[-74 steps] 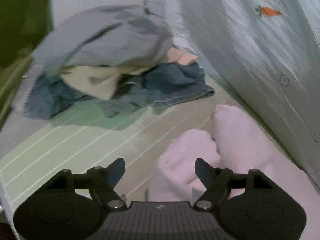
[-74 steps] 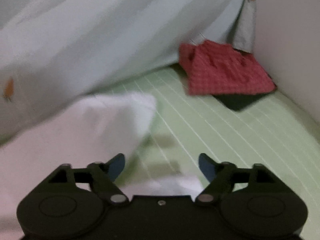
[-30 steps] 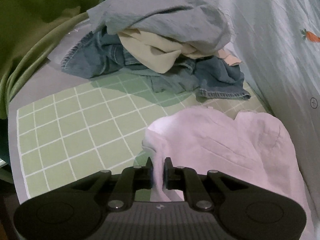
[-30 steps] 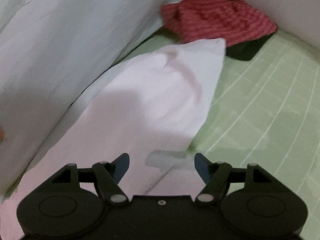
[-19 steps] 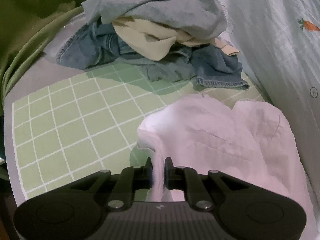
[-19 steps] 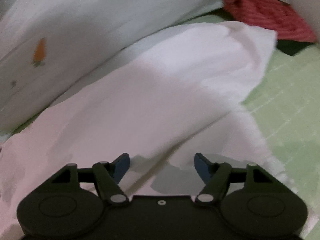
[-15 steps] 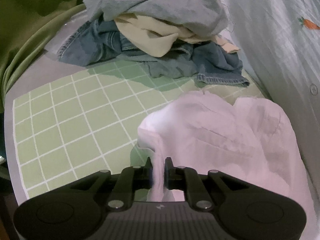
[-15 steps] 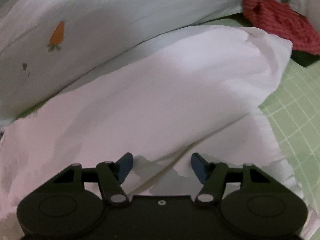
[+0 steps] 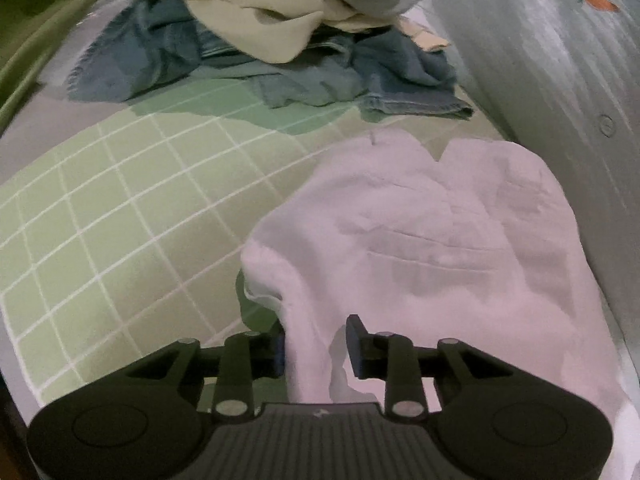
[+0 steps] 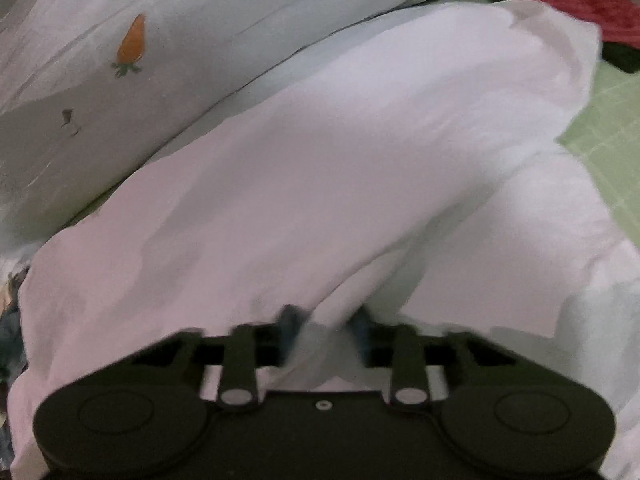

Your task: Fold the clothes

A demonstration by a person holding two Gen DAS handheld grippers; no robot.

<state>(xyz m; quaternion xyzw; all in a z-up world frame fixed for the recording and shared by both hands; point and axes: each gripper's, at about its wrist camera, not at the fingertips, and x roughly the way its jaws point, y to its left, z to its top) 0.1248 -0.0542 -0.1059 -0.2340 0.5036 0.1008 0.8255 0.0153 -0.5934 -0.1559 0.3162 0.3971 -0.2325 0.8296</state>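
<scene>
left gripper (image 9: 316, 346) opened, right gripper (image 10: 324, 332) closing on shirt (image 10: 360, 152).

The white garment (image 9: 432, 240) is soft, matt cloth with small creases. The left gripper (image 9: 316, 344) looks like matt black plastic with shiny metal pins. The jeans (image 9: 400, 76) are rough blue denim. The green mat (image 9: 120, 208) looks smooth, maybe rubbery.

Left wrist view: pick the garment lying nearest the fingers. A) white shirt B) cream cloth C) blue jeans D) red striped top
A: the white shirt spreads right up between the left gripper fingers, while the jeans and cream cloth sit in the far pile across the green mat.
</scene>
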